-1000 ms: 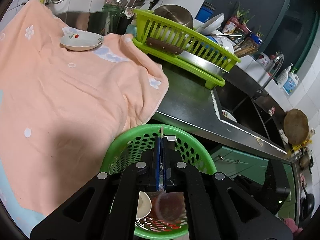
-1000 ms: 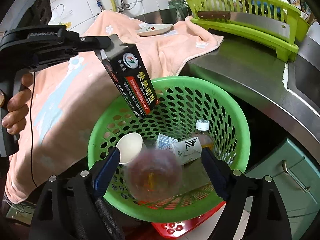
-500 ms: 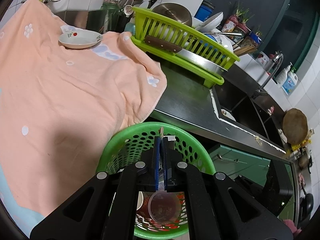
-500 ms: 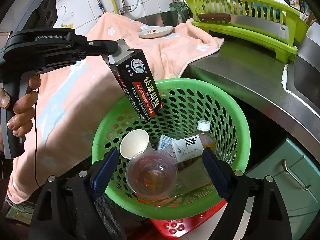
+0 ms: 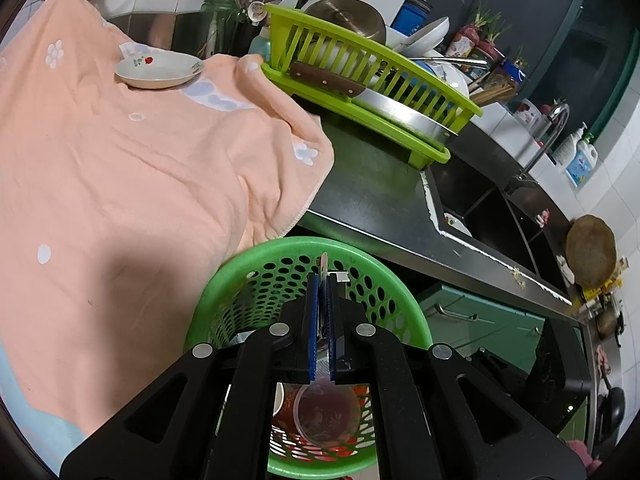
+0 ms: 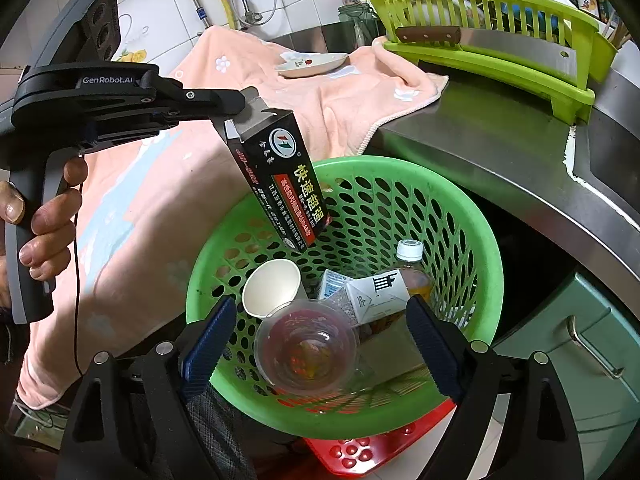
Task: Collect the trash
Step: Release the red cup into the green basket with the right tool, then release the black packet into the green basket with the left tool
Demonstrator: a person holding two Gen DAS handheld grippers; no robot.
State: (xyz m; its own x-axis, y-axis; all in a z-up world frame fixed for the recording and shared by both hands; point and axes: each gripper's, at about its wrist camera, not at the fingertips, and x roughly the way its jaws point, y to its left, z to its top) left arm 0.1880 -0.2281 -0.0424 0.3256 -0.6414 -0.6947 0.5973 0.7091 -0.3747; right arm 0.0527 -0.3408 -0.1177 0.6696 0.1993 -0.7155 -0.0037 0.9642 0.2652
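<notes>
A green perforated basket stands below the counter edge and also shows in the left wrist view. In it lie a paper cup, a clear plastic cup, a white carton and a bottle. My left gripper is shut on the top flap of a black glue box and holds it tilted over the basket's left rim; in its own view the gripper pinches the box's thin edge. My right gripper is open and empty, low over the basket's near side.
A peach towel covers the counter at left, with a small dish on it. A lime dish rack with a cleaver stands behind on the steel counter. A sink lies to the right. A red tray sits under the basket.
The left gripper has carried the glue box a little further right and up over the basket. The clear plastic cup has settled in the basket. The right gripper stays open.
</notes>
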